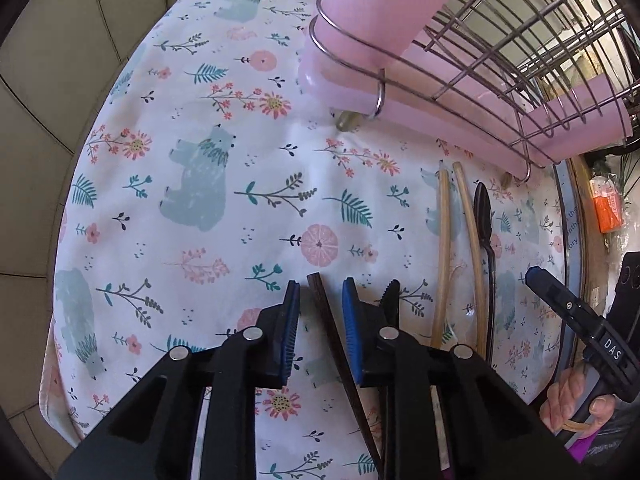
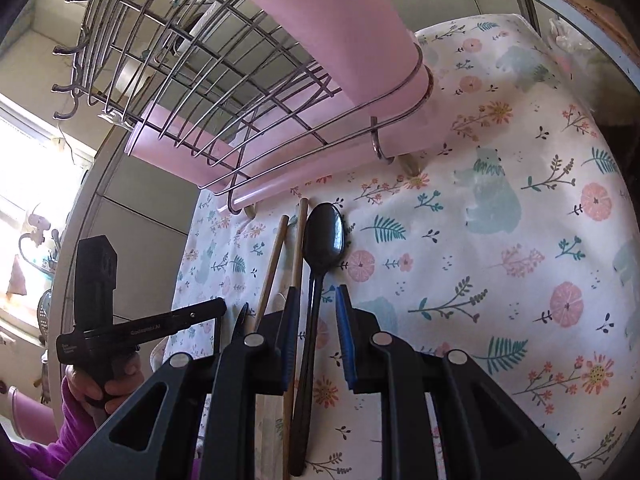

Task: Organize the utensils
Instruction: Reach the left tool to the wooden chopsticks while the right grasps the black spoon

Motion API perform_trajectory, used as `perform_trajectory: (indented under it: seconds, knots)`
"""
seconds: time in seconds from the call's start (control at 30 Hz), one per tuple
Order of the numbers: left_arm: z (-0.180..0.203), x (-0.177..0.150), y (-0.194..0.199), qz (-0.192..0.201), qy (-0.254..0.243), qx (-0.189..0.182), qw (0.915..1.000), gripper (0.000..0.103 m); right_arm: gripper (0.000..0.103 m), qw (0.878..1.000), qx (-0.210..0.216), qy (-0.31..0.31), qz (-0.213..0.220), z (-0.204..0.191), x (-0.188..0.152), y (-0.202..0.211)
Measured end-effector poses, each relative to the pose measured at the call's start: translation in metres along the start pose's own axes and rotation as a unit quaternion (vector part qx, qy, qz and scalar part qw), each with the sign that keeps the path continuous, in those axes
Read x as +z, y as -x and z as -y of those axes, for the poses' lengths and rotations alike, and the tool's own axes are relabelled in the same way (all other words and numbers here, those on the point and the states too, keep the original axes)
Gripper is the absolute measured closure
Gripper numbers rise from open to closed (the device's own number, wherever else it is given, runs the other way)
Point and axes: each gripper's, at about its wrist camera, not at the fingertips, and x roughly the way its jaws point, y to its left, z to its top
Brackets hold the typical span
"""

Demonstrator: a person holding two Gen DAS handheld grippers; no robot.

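My left gripper [image 1: 320, 300] is open, its blue pads either side of a dark brown chopstick [image 1: 336, 344] that lies on the floral cloth [image 1: 208, 128]. Two light wooden chopsticks [image 1: 444, 248] and a black spoon [image 1: 486, 220] lie to its right. My right gripper [image 2: 316, 312] is open and hovers over the black spoon [image 2: 323, 236], whose handle runs between the pads; the wooden chopsticks [image 2: 298, 248] lie just left of it. The left gripper [image 2: 160, 328] shows at the left of the right wrist view, and the right gripper [image 1: 560, 300] at the right of the left wrist view.
A wire dish rack [image 1: 500, 48] with a pink drip tray [image 1: 360, 20] stands at the back of the cloth; it also shows in the right wrist view [image 2: 192, 80]. An orange packet [image 1: 608, 208] lies past the table's right edge. A window [image 2: 24, 200] is at far left.
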Motion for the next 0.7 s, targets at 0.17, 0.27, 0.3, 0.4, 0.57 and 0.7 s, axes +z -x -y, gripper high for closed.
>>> perform_trajectory:
  seconds: [0.17, 0.27, 0.3, 0.4, 0.57, 0.7]
  knots:
    - [0.001, 0.002, -0.004, 0.0, -0.009, 0.01, 0.9999, 0.094, 0.085, 1.0, 0.005, -0.012, -0.014, 0.006, 0.003, -0.006]
    - [-0.002, 0.001, -0.001, 0.003, -0.004, -0.005, 1.0, 0.097, 0.085, 0.999, 0.014, -0.023, -0.028, 0.009, 0.007, -0.014]
    - [-0.005, 0.0, 0.001, 0.005, 0.0, -0.015, 0.9999, 0.097, 0.085, 0.999, 0.017, -0.028, -0.032, 0.01, 0.008, -0.017]
    - [-0.017, -0.002, 0.016, 0.021, 0.005, -0.035, 0.9992, 0.097, 0.085, 0.998, 0.026, -0.04, -0.045, 0.012, 0.013, -0.026]
    - [-0.021, -0.003, 0.033, 0.043, 0.004, -0.056, 0.9975, 0.097, 0.085, 0.995, 0.04, -0.056, -0.07, 0.014, 0.021, -0.044]
    - [-0.022, -0.005, 0.038, 0.051, 0.005, -0.066, 0.9965, 0.097, 0.085, 0.993, 0.053, -0.063, -0.085, 0.017, 0.025, -0.058]
